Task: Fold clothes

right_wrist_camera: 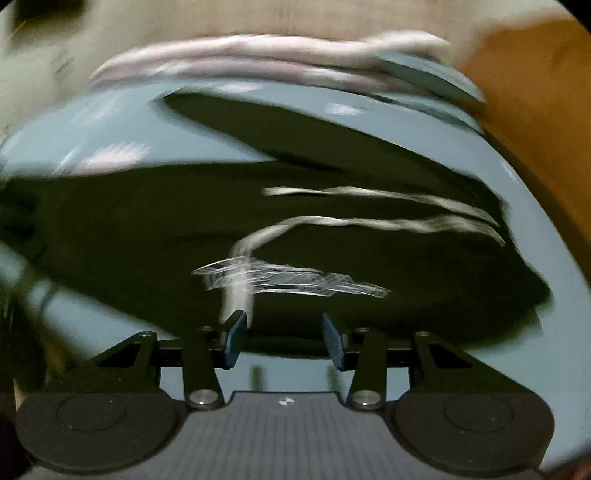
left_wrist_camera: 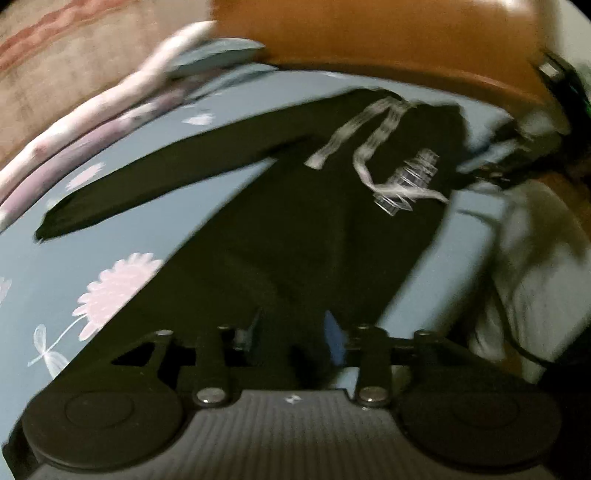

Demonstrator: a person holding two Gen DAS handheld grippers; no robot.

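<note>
- Lying spread on a bed, a black hooded sweatshirt (left_wrist_camera: 303, 221) is seen with one sleeve (left_wrist_camera: 155, 184) stretched away from the body, and the garment (right_wrist_camera: 258, 221) fills the middle of the right wrist view.
- Two pale drawstrings (left_wrist_camera: 369, 140) are draped across the dark chest, and a white printed design (left_wrist_camera: 410, 177) sits just below them; both drawstrings (right_wrist_camera: 369, 221) and the print (right_wrist_camera: 288, 280) are repeated in the right wrist view.
- The bed is covered by a blue-grey sheet (left_wrist_camera: 184, 229) printed with pale pink flowers (left_wrist_camera: 114, 291).
- A pink and white bundle of bedding (right_wrist_camera: 240, 59) is piled along the far edge of the bed.
- An orange-brown wooden headboard (left_wrist_camera: 369, 33) is seen behind the garment.
- The left tool (left_wrist_camera: 295, 336) is held low over the sweatshirt's hem, its jaws partly apart; dark cloth lies between them, but whether it is pinched cannot be told.
- The right tool (right_wrist_camera: 284, 341) is held above the near edge of the garment, its jaws partly apart with nothing gripped; only bare sheet is seen between the blue pads (right_wrist_camera: 234, 339).
- Both views are blurred.
</note>
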